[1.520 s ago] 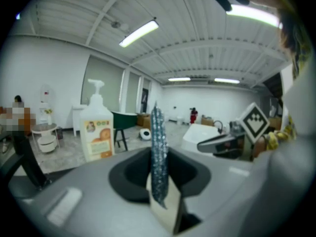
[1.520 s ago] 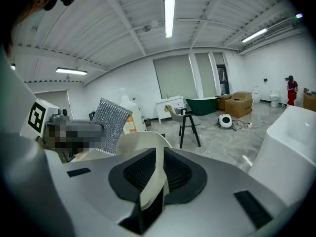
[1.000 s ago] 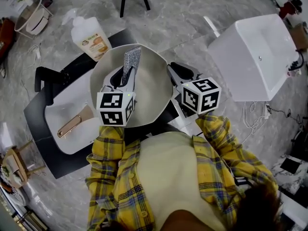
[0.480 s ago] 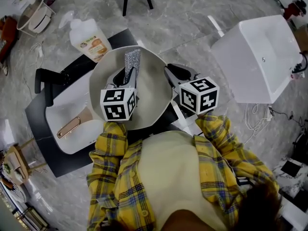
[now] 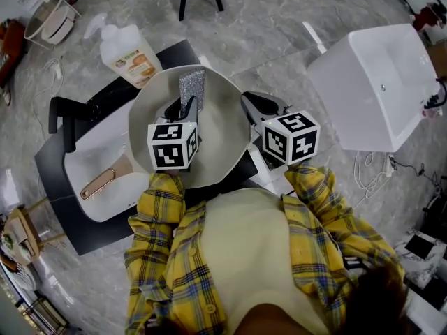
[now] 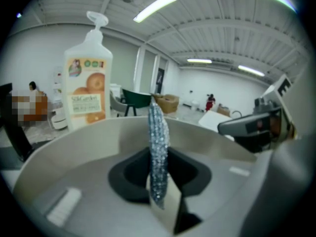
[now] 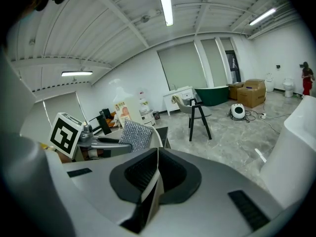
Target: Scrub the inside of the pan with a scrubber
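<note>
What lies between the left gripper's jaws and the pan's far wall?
The sparkly scrubber, clamped edge-on in the left gripper, stands before the pan's far wall. The left gripper view shows it; contact with the pan is unclear.

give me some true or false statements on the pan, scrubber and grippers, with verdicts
1. The left hand-held gripper is shut on the scrubber. True.
2. The scrubber lies flat in the sink. False: it stands on edge in that gripper, over the pan.
3. The right hand-held gripper is clamped on the pan's rim. True.
4. The soap bottle stands inside the pan. False: it stands outside the pan, beyond its far side.
</note>
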`<state>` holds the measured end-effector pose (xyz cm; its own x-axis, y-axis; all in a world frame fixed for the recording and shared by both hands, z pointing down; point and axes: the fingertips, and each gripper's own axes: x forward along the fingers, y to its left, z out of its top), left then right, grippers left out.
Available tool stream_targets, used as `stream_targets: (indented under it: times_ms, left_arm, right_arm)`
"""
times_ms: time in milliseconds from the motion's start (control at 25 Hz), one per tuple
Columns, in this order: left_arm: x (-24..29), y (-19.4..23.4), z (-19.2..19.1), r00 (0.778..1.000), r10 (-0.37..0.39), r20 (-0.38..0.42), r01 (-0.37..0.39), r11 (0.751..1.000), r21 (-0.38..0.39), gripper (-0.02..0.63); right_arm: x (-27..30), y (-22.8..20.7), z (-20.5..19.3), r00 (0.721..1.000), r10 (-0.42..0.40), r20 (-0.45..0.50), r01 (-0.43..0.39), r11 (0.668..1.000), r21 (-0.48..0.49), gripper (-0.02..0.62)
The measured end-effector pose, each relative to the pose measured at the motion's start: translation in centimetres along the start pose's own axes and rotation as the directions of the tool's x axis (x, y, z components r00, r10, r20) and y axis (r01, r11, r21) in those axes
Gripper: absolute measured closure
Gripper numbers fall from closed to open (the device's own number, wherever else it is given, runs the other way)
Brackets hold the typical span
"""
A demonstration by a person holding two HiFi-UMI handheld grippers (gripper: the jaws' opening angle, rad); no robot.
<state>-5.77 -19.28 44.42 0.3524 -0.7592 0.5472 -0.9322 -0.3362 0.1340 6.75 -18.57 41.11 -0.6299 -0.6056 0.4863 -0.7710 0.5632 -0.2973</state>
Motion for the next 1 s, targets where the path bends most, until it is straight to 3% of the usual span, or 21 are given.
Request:
stream_targets:
  times_ms: [240, 1000]
  left_arm:
    - [0.2, -1.0, 0.0, 1.0, -0.006, -0.007, 0.006, 1.0, 0.027, 0.523]
    - [0.3, -6.5, -0.3, 0.99, -0.134, -0.036, 0.139, 0.975, 0.173, 0.519]
  right_arm:
    - [-0.1, 0.0, 0.2, 1.0, 0.001, 0.006, -0.001, 1.0, 0.003, 0.58]
    - [0.0, 0.1, 0.1, 1.0, 0.003, 0.023, -0.003, 1.0, 0.016, 0.58]
